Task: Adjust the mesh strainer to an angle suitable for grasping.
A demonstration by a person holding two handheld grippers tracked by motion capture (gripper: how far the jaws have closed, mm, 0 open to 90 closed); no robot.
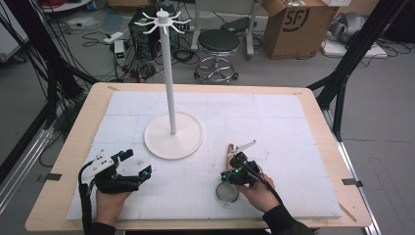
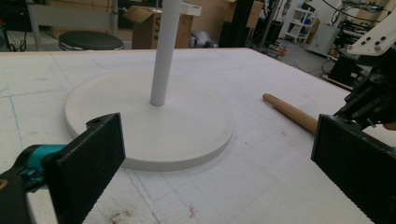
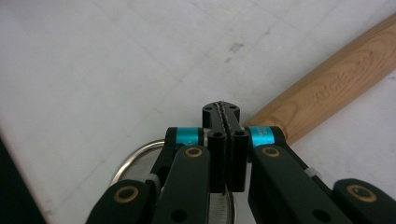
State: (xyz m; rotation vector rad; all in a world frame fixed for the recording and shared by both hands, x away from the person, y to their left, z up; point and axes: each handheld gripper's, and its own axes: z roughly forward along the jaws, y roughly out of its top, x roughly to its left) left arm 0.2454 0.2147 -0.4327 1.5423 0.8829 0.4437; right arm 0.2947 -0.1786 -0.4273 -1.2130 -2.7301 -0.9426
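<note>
While a small wire strainer (image 1: 227, 192) with a wooden handle (image 3: 336, 86) lies low and right of centre in the high view, the right gripper (image 1: 238, 169) hovers over it, jaws pressed shut on nothing. Nothing hangs yet from the white hook stand (image 1: 171, 88) at upper centre — the lift and hanging appear to remain. At lower left, the left gripper (image 1: 133, 164) waits, jaws wide open.

White-topped table (image 1: 293, 122), wooden rim. White stand (image 1: 172, 132): round base left of centre, upright pole, hooked crown at top. Left claw (image 1: 138, 164), jaws apart, held in the left hand (image 1: 110, 200) near the front edge. Right claw (image 1: 234, 163), jaws pressed together, in the right hand (image 1: 257, 191); beneath it a strainer (image 1: 227, 192), mesh bowl nearest the person, wooden handle tip pointing away. Beyond the table: stool (image 1: 218, 46), cardboard box (image 1: 296, 24).
</note>
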